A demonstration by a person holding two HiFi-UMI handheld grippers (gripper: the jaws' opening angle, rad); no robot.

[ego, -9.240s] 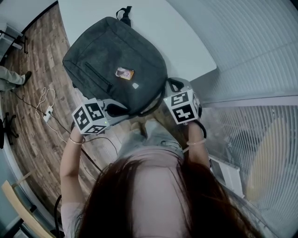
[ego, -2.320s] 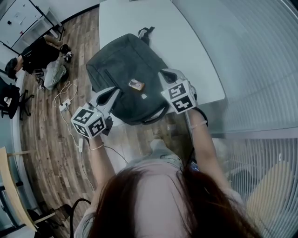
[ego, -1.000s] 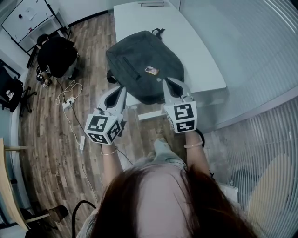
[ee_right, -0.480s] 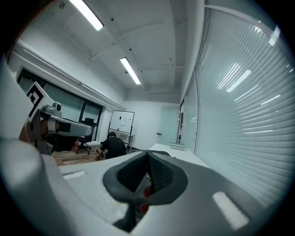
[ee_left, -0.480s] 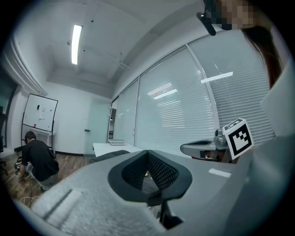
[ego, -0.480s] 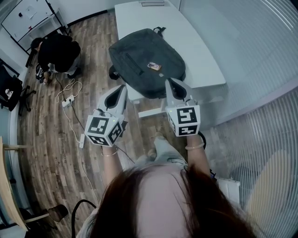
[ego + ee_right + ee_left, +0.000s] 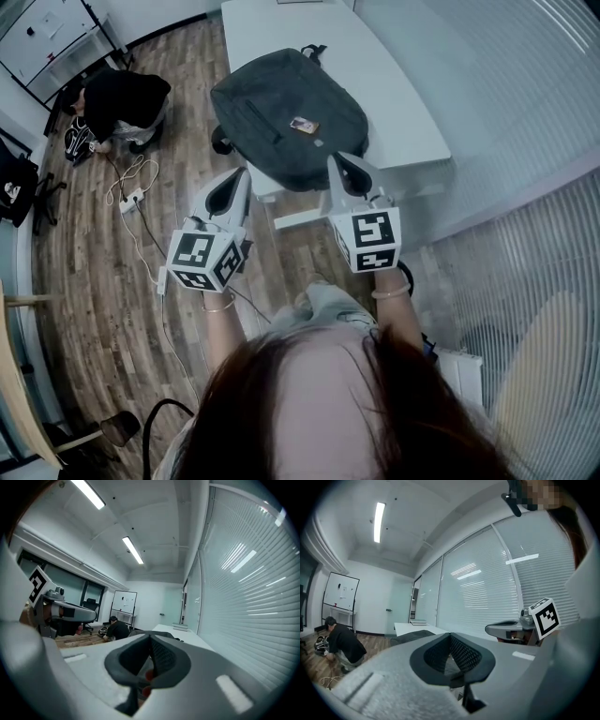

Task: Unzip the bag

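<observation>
A dark grey backpack lies flat on the white table, a small orange-and-white tag on its top face. Both grippers are raised in front of me, off the table and clear of the bag. My left gripper is shut with nothing in it, its tips pointing at the bag's near left edge. My right gripper is also shut and empty, tips just short of the bag's near right edge. In the left gripper view the bag shows low and far; the left gripper has its jaws together. The right gripper likewise.
A person in black crouches on the wooden floor left of the table beside a white power strip and cables. A slatted glass wall runs along the right. A whiteboard stands at the far wall.
Both grippers drew back from the bag toward me and rose over the last seconds; in the last second they barely shifted. The crouching person moved slightly.
</observation>
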